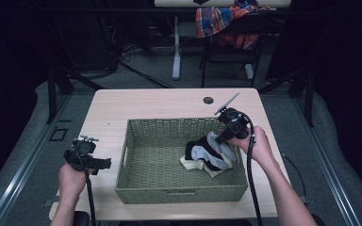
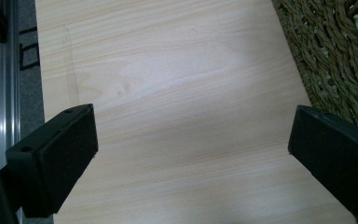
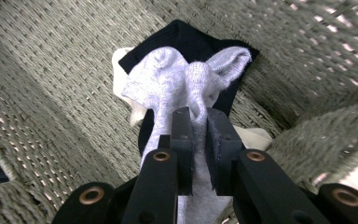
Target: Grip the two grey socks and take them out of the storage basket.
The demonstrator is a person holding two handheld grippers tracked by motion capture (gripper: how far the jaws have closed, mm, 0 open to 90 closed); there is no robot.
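My right gripper was clamped on a grey sock, its jaws nearly together with a fold of the fabric pinched between them, inside the basket. In the high view that gripper reached over the basket's right wall, my right hand just outside the rim, its cable looping down toward the table's near edge. The grey sock lay in the basket's right half, atop a black sock and a cream one; from the right gripper view the black sock showed behind the grey, with cream fabric at either side on the woven floor.

My left gripper hung over the table just left of the basket, apart from its wall, held in my left hand. Its jaws stood wide apart with nothing between them; in the left gripper view they framed bare pale wood, with the basket's weave at the upper right.

Beyond the basket, past the table's far edge, a plaid cloth hung over a chair.
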